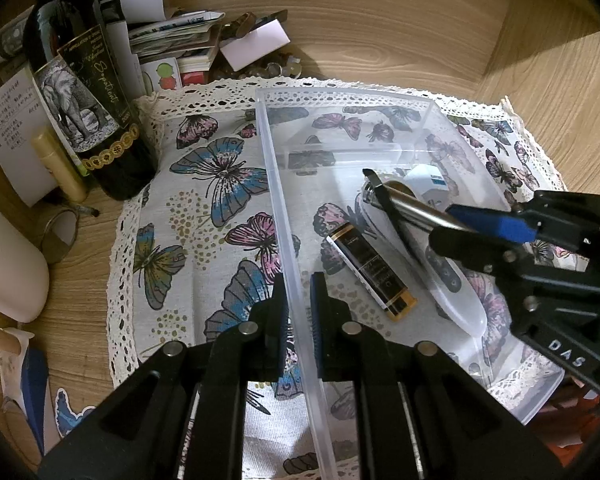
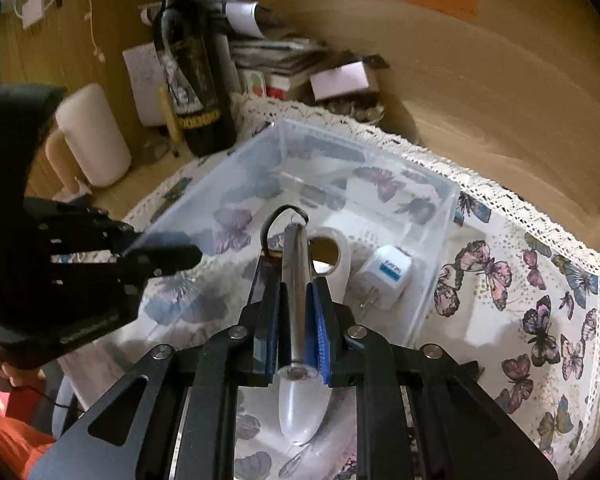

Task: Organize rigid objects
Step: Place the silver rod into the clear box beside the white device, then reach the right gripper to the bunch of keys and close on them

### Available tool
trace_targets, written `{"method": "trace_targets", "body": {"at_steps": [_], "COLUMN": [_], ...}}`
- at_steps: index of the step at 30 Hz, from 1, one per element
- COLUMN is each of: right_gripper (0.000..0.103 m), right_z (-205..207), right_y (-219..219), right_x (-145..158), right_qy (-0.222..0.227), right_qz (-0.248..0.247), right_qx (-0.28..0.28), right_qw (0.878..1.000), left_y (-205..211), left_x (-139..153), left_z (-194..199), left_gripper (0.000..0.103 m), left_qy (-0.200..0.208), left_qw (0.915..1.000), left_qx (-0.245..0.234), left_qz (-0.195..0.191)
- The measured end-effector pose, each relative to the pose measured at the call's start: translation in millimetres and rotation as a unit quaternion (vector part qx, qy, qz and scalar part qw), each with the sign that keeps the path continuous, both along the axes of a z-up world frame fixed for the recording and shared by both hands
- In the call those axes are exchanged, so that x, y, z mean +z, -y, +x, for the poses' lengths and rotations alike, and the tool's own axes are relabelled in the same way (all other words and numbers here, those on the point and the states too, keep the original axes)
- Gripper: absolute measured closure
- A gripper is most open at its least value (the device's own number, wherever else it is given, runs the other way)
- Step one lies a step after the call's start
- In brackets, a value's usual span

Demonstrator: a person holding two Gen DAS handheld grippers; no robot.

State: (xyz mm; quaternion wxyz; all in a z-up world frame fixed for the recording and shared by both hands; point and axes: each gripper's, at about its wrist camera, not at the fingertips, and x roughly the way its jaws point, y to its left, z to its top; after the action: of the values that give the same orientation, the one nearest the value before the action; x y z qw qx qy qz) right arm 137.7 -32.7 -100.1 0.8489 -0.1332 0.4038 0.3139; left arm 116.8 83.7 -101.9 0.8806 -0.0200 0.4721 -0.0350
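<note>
A clear plastic box (image 1: 342,94) stands on a butterfly cloth (image 1: 204,200). My left gripper (image 1: 300,282) is shut on the box's left wall (image 1: 284,216), one finger on each side. My right gripper (image 2: 296,276) is shut on a silver metal tube (image 2: 294,264) with a black loop, held tilted over the box (image 2: 364,140) interior. From the left wrist view the right gripper (image 1: 440,224) comes in from the right with the tube (image 1: 404,202). In the box lie a black and gold case (image 1: 368,272), a white device with a clear cap (image 1: 452,284), a white charger plug (image 2: 386,276) and a tape roll (image 2: 334,250).
A dark wine bottle (image 1: 84,92) stands left of the cloth beside a lip balm tube (image 1: 60,168) and a white cylinder (image 1: 8,272). Stacked papers and small clutter (image 1: 204,40) lie behind the box. Wooden walls (image 1: 380,20) enclose the back and right.
</note>
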Motion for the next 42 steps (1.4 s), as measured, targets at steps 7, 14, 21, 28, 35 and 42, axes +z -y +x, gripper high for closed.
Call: {"method": "trace_targets", "body": {"at_steps": [7,14,21,28,35,42], "right_gripper": [0.088,0.088,0.080,0.067,0.059,0.058], "right_z": [1,-4,-5,-3,5,15], "right_y": [-3,4,32,69,101,114], "right_x": [-11,2,34,54,45,3], "right_qy": [-0.021,-0.002,0.040,0.078,0.072,0.019], "right_qz": [-0.015,0.000,0.034,0.048,0.044,0.015], "right_qx": [0.012,0.007,-0.036,-0.094,-0.146,-0.159], "right_qw": [1.000,1.000,0.998,0.991,0.986,0.987], "left_y": [0,0,-1,0,-1,-1], "left_x": [0,-1,-1,-1,-1,-1], "left_z": [0,0,0,0,0,0], "left_gripper": [0.093,0.092,0.092,0.093,0.092,0.092], "left_qy": [0.000,0.000,0.000,0.000,0.000,0.000], "left_qw": [1.0000,1.0000,1.0000,1.0000,1.0000,1.0000], "left_qx": [0.000,0.000,-0.001,-0.001,-0.001,-0.001], "left_qz": [0.000,0.001,0.001,0.001,0.001,0.001]}}
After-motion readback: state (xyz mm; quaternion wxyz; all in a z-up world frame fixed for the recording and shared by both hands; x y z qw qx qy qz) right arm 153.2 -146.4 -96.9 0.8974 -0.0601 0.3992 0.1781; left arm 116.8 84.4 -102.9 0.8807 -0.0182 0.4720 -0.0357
